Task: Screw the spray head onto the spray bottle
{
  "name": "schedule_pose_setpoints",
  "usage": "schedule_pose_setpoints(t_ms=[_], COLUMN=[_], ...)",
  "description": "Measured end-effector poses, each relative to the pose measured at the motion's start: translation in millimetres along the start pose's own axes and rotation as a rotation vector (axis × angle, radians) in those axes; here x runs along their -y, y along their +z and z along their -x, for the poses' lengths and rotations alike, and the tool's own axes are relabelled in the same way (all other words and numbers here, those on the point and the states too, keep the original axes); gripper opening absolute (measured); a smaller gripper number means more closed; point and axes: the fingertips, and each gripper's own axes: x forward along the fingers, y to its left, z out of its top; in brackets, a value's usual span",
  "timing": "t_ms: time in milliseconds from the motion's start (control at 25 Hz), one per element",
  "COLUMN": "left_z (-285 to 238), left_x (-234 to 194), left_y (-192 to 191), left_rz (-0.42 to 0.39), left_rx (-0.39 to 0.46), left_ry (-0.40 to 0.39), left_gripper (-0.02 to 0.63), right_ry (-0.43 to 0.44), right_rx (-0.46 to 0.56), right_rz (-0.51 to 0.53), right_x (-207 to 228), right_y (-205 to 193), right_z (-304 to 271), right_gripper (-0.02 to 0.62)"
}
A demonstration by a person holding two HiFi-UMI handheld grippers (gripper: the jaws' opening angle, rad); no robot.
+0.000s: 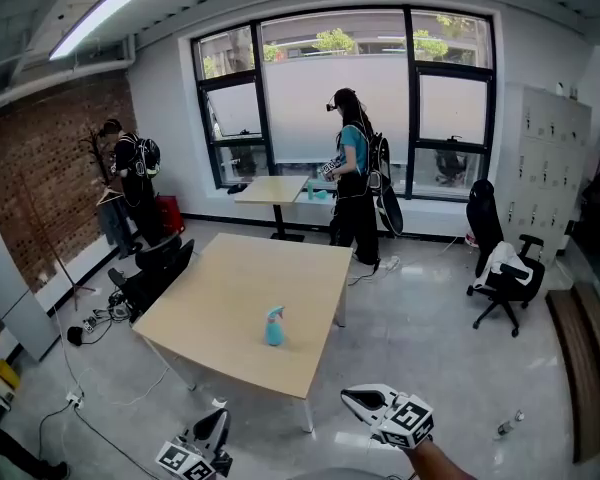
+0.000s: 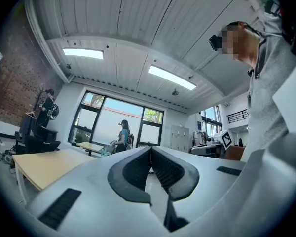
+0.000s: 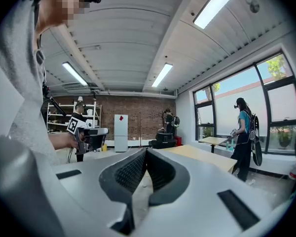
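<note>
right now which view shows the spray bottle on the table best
The head view: the spray bottle stands in plain sight on the wooden table, small but unblocked. The left gripper view and right gripper view each catch part of that table, but I can't make out the bottle in either.

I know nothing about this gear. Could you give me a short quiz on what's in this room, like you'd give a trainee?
1. True or false: the spray bottle stands upright on the table, and neither tool touches it.
2. The jaws of the left tool are: A) wide apart; B) shut with nothing between them; C) shut on a spray head.
3. What does the right tool hold?
Key: 1 true; 2 B; 3 nothing, its jaws are shut.
</note>
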Motion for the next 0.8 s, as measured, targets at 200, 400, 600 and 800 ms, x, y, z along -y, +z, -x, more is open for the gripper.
schedule_pose_setpoints(t_ms=[200, 400, 600, 800], left_z=[5, 3, 5, 12], left_x=[3, 7, 1, -7], left_y=[-3, -6, -12, -11], left_rz=[0.006, 0.014, 0.026, 0.043], left_rx=[-0.007, -0.012, -0.018, -0.024], left_ry=[0.000, -0.012, -0.029, -0.036], left_gripper=[0.006, 0.006, 0.007, 0.006], right_ry=[-0.018, -0.051, -0.063, -0.067], right_rx=[0.087, 0.098, 0.081, 0.073], right_rz=[-0.024, -0.032, -0.040, -0.048], right_x=[-4, -3, -7, -16], right_y=[11, 12, 2, 4], right_z=[4, 6, 0, -9], right_gripper=[0.007, 0.008, 0.008, 0.008])
